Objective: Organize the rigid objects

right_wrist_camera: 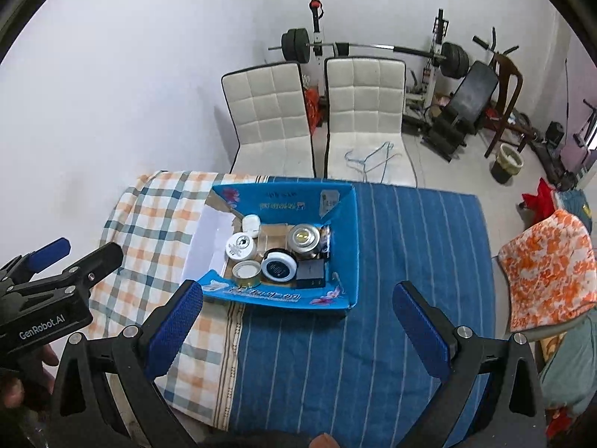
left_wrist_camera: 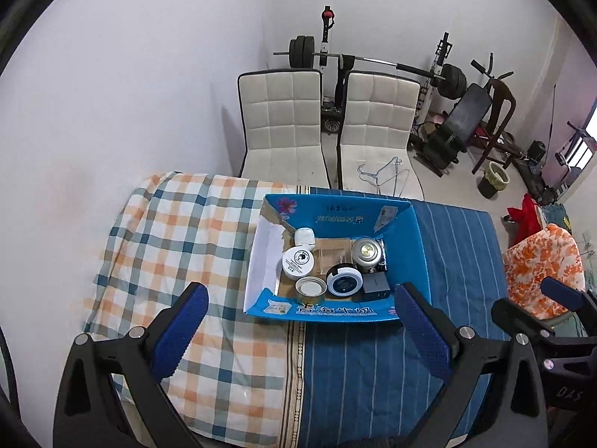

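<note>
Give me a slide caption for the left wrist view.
Open left tool hovers above a blue box of jars and tins on a bed.

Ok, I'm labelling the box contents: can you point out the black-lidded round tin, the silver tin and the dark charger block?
black-lidded round tin (left_wrist_camera: 344,280), left wrist view, middle of its lid.
silver tin (left_wrist_camera: 367,251), left wrist view, centre of its top.
dark charger block (right_wrist_camera: 310,271), right wrist view, its top face.
</note>
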The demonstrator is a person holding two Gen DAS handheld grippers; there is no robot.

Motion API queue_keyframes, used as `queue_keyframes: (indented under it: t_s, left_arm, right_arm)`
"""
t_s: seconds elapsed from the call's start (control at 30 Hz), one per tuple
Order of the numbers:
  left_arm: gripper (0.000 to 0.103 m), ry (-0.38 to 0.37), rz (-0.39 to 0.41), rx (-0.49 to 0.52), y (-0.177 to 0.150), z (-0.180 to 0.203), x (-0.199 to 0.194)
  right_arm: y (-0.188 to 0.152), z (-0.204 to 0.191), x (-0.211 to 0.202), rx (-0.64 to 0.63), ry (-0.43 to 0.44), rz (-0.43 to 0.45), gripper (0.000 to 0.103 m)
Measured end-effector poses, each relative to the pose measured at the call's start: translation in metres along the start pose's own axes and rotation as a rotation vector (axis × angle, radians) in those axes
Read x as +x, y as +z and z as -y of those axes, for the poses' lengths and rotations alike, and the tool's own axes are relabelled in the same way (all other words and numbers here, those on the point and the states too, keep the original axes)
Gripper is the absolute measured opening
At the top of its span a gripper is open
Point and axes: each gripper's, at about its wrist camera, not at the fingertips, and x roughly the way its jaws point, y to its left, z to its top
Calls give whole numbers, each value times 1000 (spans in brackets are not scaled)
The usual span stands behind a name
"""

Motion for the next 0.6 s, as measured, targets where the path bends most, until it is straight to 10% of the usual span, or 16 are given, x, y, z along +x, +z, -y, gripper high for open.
queue_keyframes:
  t_s: [0.6]
  left_arm:
    - [102,30,11,-40,-17,-10,-7]
  right_arm:
    - [4,2,4,-15,-71,26,103]
